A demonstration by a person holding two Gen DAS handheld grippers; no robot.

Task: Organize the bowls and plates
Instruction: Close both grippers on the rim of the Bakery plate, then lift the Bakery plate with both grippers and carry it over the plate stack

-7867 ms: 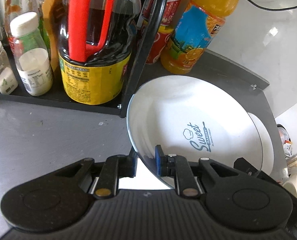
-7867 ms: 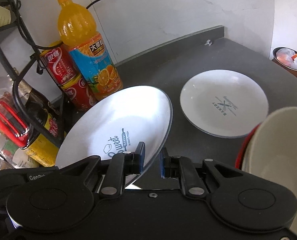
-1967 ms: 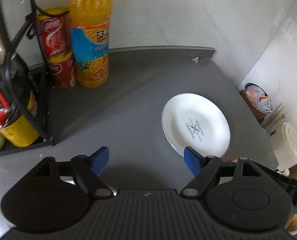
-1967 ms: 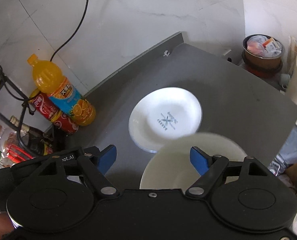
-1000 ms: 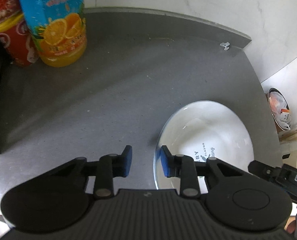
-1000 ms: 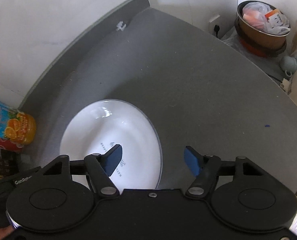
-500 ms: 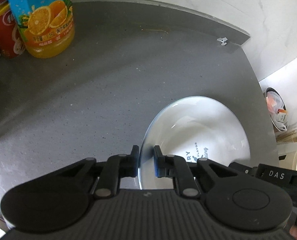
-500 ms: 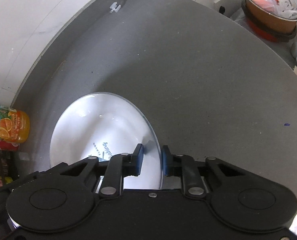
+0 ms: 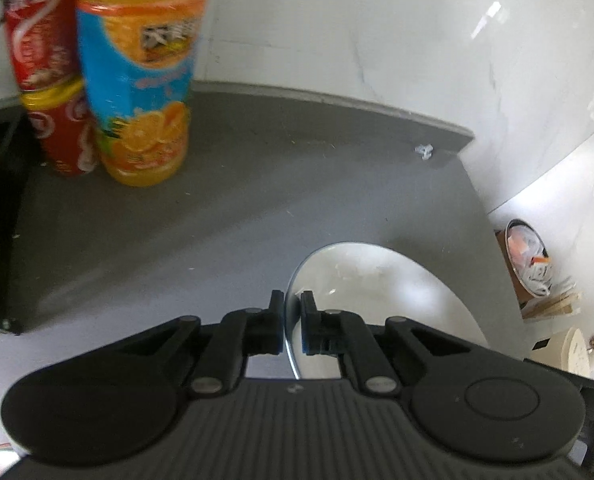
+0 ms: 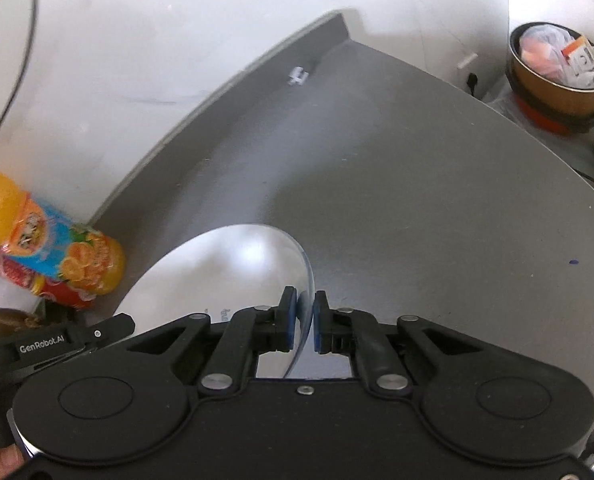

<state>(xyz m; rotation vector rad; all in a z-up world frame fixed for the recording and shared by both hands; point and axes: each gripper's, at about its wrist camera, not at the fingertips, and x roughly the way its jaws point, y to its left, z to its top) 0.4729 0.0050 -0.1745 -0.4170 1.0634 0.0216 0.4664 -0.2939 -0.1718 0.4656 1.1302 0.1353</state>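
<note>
Both tools are pinching one white plate (image 9: pixel 381 280) above the grey counter (image 9: pixel 217 216).
The left tool (image 9: pixel 292 322) and right tool (image 10: pixel 305 318) are clamping opposite rims; one orange juice bottle (image 9: pixel 141 80) and two red cans (image 9: pixel 53 80) are standing nearby.

Glossy white plate (image 9: pixel 397 280), matt grey countertop (image 9: pixel 225 200), polished marble wall (image 9: pixel 377 32)

The right gripper (image 10: pixel 305 314) is pinching the white plate's (image 10: pixel 225 272) rim above the grey counter (image 10: pixel 437 184)
</note>
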